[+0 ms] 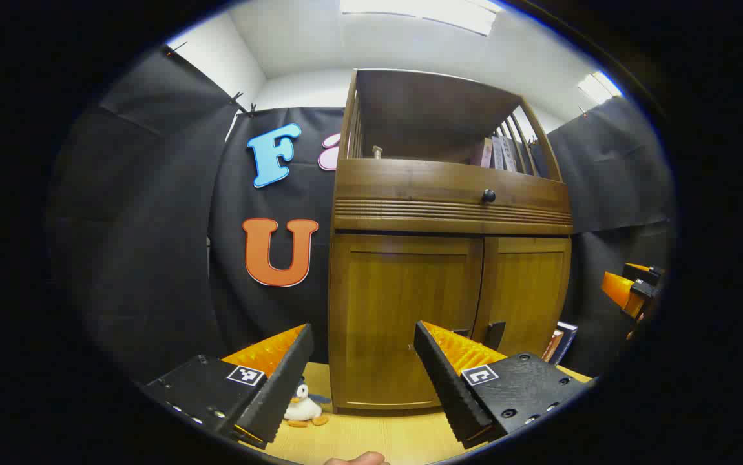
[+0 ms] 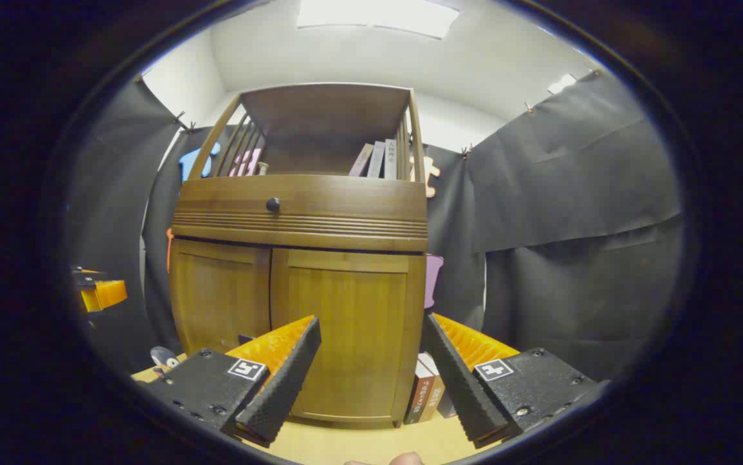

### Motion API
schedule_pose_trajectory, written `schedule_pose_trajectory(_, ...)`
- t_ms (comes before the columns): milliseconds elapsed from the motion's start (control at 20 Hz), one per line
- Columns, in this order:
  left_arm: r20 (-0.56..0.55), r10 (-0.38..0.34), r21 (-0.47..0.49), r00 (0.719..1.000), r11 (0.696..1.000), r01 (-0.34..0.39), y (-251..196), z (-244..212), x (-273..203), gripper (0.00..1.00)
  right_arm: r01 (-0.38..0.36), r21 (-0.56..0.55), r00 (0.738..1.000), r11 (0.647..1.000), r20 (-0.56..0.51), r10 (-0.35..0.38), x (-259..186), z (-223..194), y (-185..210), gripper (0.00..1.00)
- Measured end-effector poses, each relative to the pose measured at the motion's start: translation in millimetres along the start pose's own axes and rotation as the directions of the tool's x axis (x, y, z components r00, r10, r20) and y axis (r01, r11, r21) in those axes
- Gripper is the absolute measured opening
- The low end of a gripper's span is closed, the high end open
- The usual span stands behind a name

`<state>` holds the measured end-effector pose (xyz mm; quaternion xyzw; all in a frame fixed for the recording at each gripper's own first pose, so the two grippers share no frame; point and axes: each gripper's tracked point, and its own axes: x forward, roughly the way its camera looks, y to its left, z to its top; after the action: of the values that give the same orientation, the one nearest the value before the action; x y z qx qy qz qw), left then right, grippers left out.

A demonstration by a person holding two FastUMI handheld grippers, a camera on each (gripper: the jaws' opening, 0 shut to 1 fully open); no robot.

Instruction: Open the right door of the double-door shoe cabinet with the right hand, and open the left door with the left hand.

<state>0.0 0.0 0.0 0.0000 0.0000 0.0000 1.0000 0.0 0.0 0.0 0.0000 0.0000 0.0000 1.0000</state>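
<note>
A plush penguin (image 1: pixel 303 409) lies on the pale counter (image 1: pixel 384 436), and upright books (image 2: pixel 424 391) stand beside it.

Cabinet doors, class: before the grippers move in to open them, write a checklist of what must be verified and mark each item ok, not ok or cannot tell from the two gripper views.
1. Both doors shut and ready to be pulled: ok; right door and left door sit flush.
2. Right gripper open: ok, jaws wide apart, nothing between them.
3. Left gripper open: ok, jaws apart and empty.
4. Each gripper faces its own door: ok.
5. Door handles located: cannot tell; only a small dark tab shows near the seam, partly behind a finger.
6. Swing path clear: not ok for the right door, books stand beside the cabinet; the toy is near the left door.
</note>
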Motion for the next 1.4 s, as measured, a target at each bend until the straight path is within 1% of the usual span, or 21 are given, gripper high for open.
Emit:
schedule_pose_trajectory(200,0.022,0.007,-0.003,1.000,1.000,-0.007,-9.3,6.5,-1.8,0.95,-0.048,0.016,0.999,0.999,0.009,0.048,6.3,4.1,7.4,1.00)
schedule_pose_trajectory(350,0.023,0.005,-0.003,1.000,1.000,-0.005,-16.5,6.0,-3.8,0.95,-0.067,0.024,0.998,0.997,0.001,0.067,7.1,3.4,6.7,1.00)
schedule_pose_trajectory(400,0.026,0.005,-0.003,1.000,1.000,-0.005,-17.2,8.2,-4.7,1.00,-0.074,0.026,0.997,0.997,-0.003,0.074,7.6,2.9,7.0,1.00)
schedule_pose_trajectory(450,0.031,0.009,-0.005,0.999,1.000,-0.009,-18.3,10.1,-6.8,0.95,-0.082,0.027,0.997,0.996,-0.007,0.082,8.6,2.8,9.0,1.00)
schedule_pose_trajectory(650,0.026,0.019,-0.018,0.999,1.000,-0.019,-21.6,9.3,-10.1,0.94,-0.110,0.035,0.994,0.993,-0.018,0.110,9.6,0.5,11.1,1.00)
schedule_pose_trajectory(1000,0.027,0.032,0.015,0.999,0.999,-0.033,-20.0,10.5,-13.2,0.95,-0.141,0.044,0.989,0.989,-0.039,0.143,17.8,-7.9,25.3,1.00)
schedule_pose_trajectory(1400,0.021,0.074,0.027,0.997,0.997,-0.075,-7.7,7.6,-11.2,0.95,-0.173,0.063,0.977,0.983,-0.117,0.179,46.0,-38.4,54.0,1.00)
